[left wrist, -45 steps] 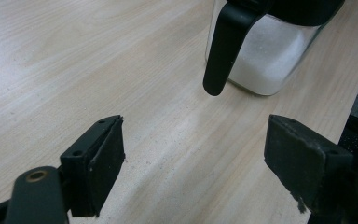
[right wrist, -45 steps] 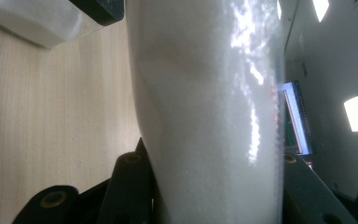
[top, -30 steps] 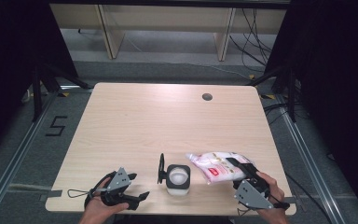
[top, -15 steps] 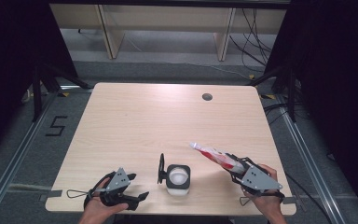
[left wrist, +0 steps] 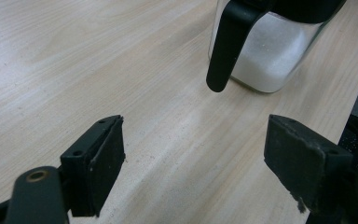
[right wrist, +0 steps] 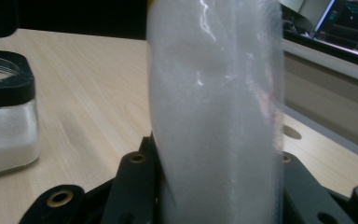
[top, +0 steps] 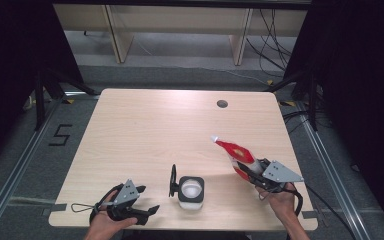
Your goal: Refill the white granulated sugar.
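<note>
- Right gripper [top: 254, 171]: jaws clamped on the lower end of a red-and-white pouch [top: 236, 153]; person's right hand [top: 280, 200] wraps the gripper body from below.
- Right gripper view: the pouch [right wrist: 214, 116] stands up between the two black jaws, its translucent side full of white grains and pressed from both sides.
- Pouch attitude, high view: tilted, sealed tip pointing up and away from the person, off the table and to the right of the jar [top: 191, 191].
- Left gripper [top: 147, 210]: jaws spread wide, nothing between them. Left gripper view shows bare wood in the gap between the two pads [left wrist: 103, 161].
- Left gripper position: low over the table, left of the jar and near it, not touching. The left hand [top: 107, 225] holds it; a cable loop trails further left of it.
- Jar: square, clear glass with a black collar, mouth open at the top, white grains inside. Stands upright on the table near the person's edge, between the two grippers.
- Jar lid [top: 172, 180]: black, hinged open and standing up at the jar's left side; in the left gripper view it hangs down dark in front of the glass [left wrist: 230, 44].
- Table [top: 155, 130]: light wood, bare on the far side of the jar; a round dark cable hole [top: 222, 104] sits well beyond the jar near the far edge.
- Floor left of the table, far from the jar: a taped mark reading 5 [top: 60, 135].
</note>
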`<state>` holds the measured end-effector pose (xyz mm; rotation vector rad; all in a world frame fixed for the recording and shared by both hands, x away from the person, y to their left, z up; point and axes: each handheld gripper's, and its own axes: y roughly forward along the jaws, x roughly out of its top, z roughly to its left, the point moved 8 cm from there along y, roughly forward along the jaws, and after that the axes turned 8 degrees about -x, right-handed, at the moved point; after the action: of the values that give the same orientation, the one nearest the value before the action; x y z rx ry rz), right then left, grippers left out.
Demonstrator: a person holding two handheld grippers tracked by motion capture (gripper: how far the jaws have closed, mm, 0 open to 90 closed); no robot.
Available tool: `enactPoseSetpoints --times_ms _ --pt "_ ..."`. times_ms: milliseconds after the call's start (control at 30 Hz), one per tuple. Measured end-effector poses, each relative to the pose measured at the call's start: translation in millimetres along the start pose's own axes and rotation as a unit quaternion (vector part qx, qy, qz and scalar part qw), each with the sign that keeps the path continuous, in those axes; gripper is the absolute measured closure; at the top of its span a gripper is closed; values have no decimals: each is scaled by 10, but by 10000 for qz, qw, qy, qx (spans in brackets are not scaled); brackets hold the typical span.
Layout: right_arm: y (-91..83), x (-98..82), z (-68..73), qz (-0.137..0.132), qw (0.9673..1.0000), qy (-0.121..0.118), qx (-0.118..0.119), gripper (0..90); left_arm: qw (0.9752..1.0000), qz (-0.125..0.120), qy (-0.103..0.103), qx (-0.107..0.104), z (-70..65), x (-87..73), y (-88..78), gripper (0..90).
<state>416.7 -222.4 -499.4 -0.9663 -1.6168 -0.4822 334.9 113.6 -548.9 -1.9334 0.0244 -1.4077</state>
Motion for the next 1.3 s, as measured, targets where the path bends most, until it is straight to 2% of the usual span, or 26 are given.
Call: enactPoseSetpoints --times_ms 33,133,167,200,267,300,467,500,567,600,633,667,733,767,833,900,967,1000,1033,1067,1133,1167,1200,1267,1300 --pt "22 -45 -44 52 9999 81 -30 675 10000 -5 -19 0 -3 0 0 196" --pt "40 -85 -89 31 9998 132 -114 675 10000 -37 -26 -7 -8 5 -3 196" --pt "41 -111 -77 33 9996 277 -71 676 10000 -7 -5 9 -1 2 -8 196" --pt "30 -125 -120 -45 9989 446 -139 677 10000 0 -7 -6 -1 3 -11 196" --pt "16 -137 -130 17 9987 495 -84 677 10000 1 -3 -2 -1 2 -12 196" --pt "23 -136 -146 -53 9983 556 -183 677 10000 -23 -11 -30 -8 6 -9 196" --pt "-3 -164 -177 68 9982 554 -217 678 10000 14 5 3 3 -6 -12 196" --pt "-33 -167 -154 185 9974 644 -253 679 10000 12 4 9 3 -7 -14 196" --pt "-47 -172 -142 228 9967 738 -267 680 10000 27 -23 9 -1 -6 -20 196" --pt "-46 -163 -163 129 9975 626 -315 681 10000 47 3 26 4 -9 -27 196" --pt "-82 -174 -150 215 9974 621 -307 683 10000 -73 -60 -2 -12 7 -17 196" --pt "-82 -174 -150 215 9974 621 -307 683 10000 -47 55 -14 1 9 -22 196" --pt "-105 -189 -154 223 9973 657 -236 684 10000 -75 9 -19 -5 9 -16 196" --pt "-130 -205 -176 285 9968 669 -331 684 10000 -78 4 -22 -5 8 -14 196" --pt "-181 -227 -190 316 9949 886 -367 685 10000 -75 15 -20 -5 9 -17 196" --pt "-211 -248 -199 404 9937 971 -388 684 10000 -77 13 -7 -3 9 -17 196" --pt "-207 -246 -207 325 9943 935 -387 684 10000 -72 13 -5 -1 7 -18 196" --pt "-224 -254 -195 394 9935 1008 -338 684 10000 -92 13 -9 0 9 -16 196" --pt "-258 -262 -193 431 9915 1140 -452 682 9998 -117 -135 -17 -14 4 -14 196" --pt "-265 -262 -202 425 9924 1067 -446 680 9998 -117 -135 -17 -14 4 -14 196" --pt "-280 -266 -206 458 9921 1066 -472 677 9999 -70 -95 -7 -6 -3 -20 196" --pt "-285 -253 -159 460 9903 1260 -364 667 9999 -74 -99 -6 -7 -2 -19 196" --pt "-292 -259 -179 514 9913 1148 -387 650 9999 -92 -107 -16 -10 0 -15 196" --pt "-294 -237 -183 407 9883 1384 -492 615 10000 -85 28 -25 0 10 -20 196" --pt "-326 -223 -181 417 9877 1414 -522 576 10000 -99 7 -10 -1 10 -21 196"
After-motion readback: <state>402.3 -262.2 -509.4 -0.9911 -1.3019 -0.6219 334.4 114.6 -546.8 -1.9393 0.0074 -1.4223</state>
